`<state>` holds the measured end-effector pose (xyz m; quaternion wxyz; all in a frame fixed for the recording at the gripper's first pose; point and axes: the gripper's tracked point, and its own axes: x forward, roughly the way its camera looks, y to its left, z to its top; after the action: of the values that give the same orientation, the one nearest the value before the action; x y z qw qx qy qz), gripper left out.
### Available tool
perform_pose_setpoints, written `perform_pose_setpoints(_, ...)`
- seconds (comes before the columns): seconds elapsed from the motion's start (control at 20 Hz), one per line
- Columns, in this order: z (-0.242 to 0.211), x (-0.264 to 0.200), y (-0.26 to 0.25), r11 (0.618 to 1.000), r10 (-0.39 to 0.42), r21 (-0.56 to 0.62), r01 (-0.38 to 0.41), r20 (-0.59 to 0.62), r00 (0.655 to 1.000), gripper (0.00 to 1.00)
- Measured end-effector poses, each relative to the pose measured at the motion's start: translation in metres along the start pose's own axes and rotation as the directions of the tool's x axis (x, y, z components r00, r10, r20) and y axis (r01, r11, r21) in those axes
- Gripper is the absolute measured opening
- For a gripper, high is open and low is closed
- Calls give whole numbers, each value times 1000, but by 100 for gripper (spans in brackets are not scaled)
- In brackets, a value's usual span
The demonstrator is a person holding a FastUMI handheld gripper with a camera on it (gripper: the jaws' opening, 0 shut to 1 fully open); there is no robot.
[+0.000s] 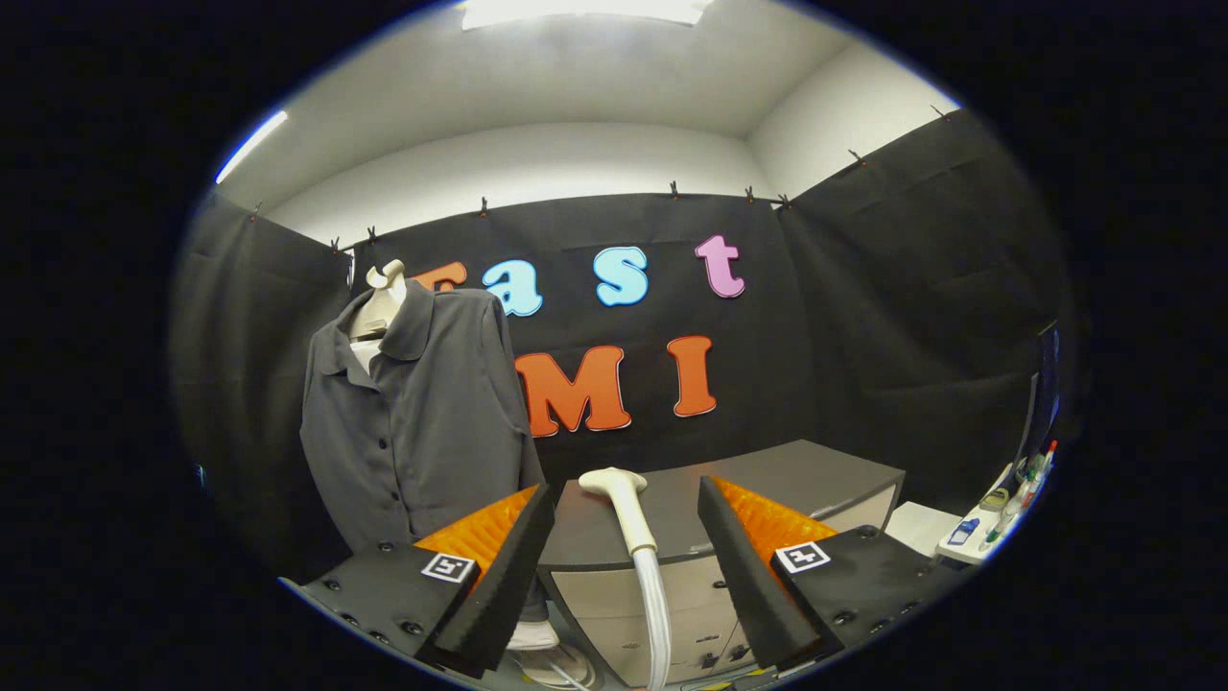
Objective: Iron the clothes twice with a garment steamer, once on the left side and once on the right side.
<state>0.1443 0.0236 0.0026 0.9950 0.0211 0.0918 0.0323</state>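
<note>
while tongs (625,537) gape, steamer head (619,489) between fingers, shirt (422,422) beyond, no legible labels

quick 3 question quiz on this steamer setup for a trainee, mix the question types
1. True or false: the gripper is already shut on the steamer head.
2. Multiple choice: the grey shirt is (a) folded on the cabinet, (b) hung on a mannequin beyond the left finger, (c) lying on the floor.
3. Fill in: the steamer head rests on top of the grey ____, with its hose dropping down the front.

Key
1. False. The fingers stand wide apart, with the steamer head just ahead, between them and untouched.
2. b
3. cabinet
</note>
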Motion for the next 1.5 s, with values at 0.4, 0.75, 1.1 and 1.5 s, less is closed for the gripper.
perform_pose_setpoints(0.4,-51,146,10,989,150,24,-149,-255,955,98)
perform_pose_setpoints(0.75,-119,235,8,973,202,-7,-230,-453,868,98)
perform_pose_setpoints(1.1,-184,257,-13,970,212,37,-240,-610,764,98)
perform_pose_setpoints(1.5,-192,252,-7,946,282,36,-321,-577,766,64)
